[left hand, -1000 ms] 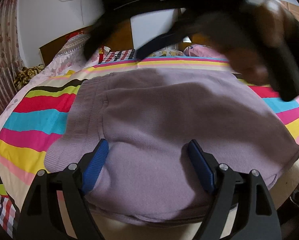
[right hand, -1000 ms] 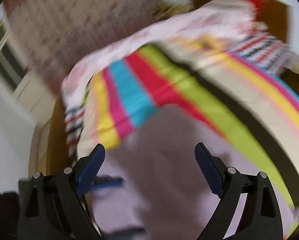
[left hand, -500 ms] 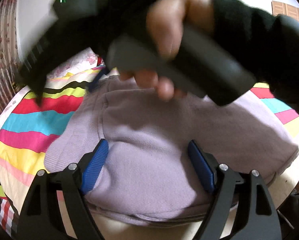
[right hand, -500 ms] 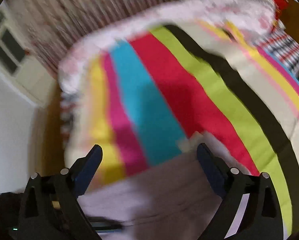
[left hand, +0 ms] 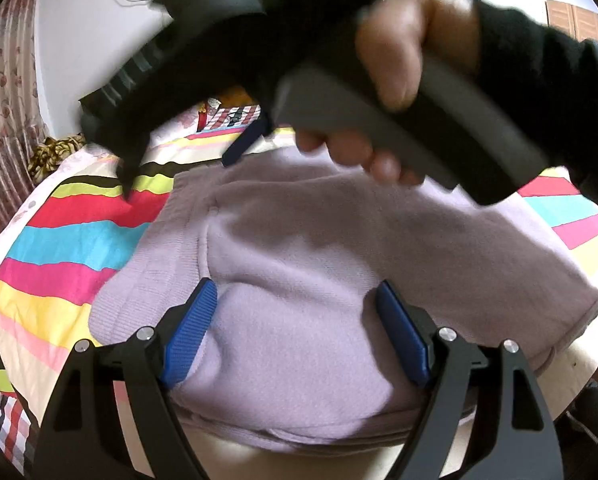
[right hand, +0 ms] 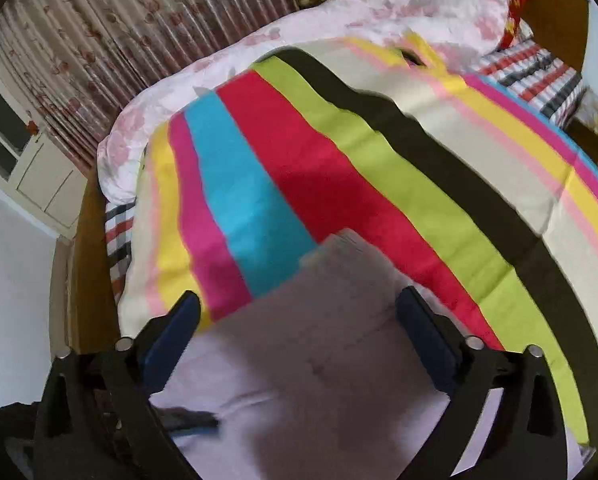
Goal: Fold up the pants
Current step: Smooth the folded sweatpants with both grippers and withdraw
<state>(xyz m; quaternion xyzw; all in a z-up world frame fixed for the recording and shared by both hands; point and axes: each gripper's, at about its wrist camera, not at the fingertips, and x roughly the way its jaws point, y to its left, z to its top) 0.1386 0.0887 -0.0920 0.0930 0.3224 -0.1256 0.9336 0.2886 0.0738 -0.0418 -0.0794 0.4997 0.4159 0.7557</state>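
Note:
Lilac knit pants point(left hand: 299, 248) lie folded on a bedspread point(left hand: 59, 248) of bright stripes. My left gripper point(left hand: 295, 320) is open at their near edge, its blue pads point(left hand: 191, 328) set against the fabric with a soft bulge between them. A hand point(left hand: 395, 60) in a black sleeve holds my right gripper across the top of the left wrist view; one blue finger pad point(left hand: 243, 144) hangs over the pants' far left part. In the right wrist view my right gripper point(right hand: 299, 320) is open just above a ribbed corner of the pants point(right hand: 347, 256), gripping nothing.
A floral quilt point(right hand: 259, 64) and a patterned curtain point(right hand: 119, 24) lie beyond the bedspread point(right hand: 339, 152). A plaid pillow point(right hand: 539, 72) and a wooden headboard point(right hand: 559, 12) are at the bed's head. The wooden bed frame point(right hand: 87, 272) edges the left side.
My right gripper has swung from the upper right across to the left and down over the pants' far left corner. The left gripper and the pants have stayed put.

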